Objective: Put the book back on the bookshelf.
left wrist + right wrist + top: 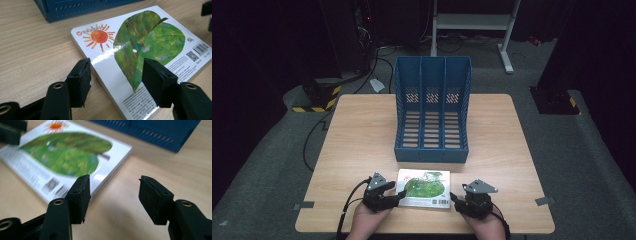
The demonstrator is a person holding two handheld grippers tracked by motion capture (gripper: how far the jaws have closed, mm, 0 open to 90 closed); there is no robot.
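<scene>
Wooden table (362, 130) is carrying a blue file rack (432, 110); picture book (424, 188) is lying flat before it, long axis crosswise, between left gripper (398, 194) and right gripper (454, 200); both are gaping empty, left nearer.

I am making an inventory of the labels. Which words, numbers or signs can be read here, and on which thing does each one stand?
No text can be quoted: none is readable.
Book, beside the sun picture: small title characters, too small.
Book, lower cover: block of fine print, too small.
Book, corner: barcode and QR code, digits unreadable.
Blue file rack: no label seen.
</scene>
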